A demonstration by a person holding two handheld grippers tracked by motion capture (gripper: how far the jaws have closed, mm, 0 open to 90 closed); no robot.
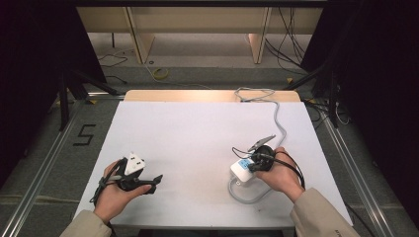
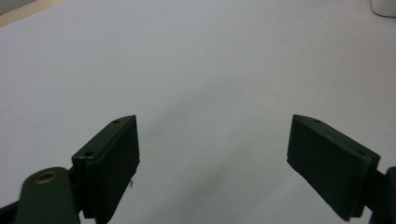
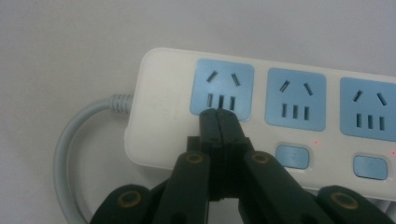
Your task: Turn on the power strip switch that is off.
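Observation:
A white power strip (image 3: 163, 107) with blue socket faces and blue switches lies on the white table (image 1: 197, 133) at the right front. My right gripper (image 3: 219, 114) is shut with nothing between its jaws. Its tips rest at the lower edge of the strip's end socket (image 3: 223, 88), next to where the grey cable (image 3: 70, 140) enters. In the high view the right gripper (image 1: 252, 166) is over the strip (image 1: 239, 172). My left gripper (image 1: 154, 182) is held low at the left front. Its jaws (image 2: 215, 122) stand wide open over bare table.
The strip's grey cable (image 1: 279, 121) loops in front of the strip and runs to the table's far edge. A white corner of the strip (image 2: 385, 7) lies far ahead of the left jaws. Floor cables and black stand legs (image 1: 64, 94) surround the table.

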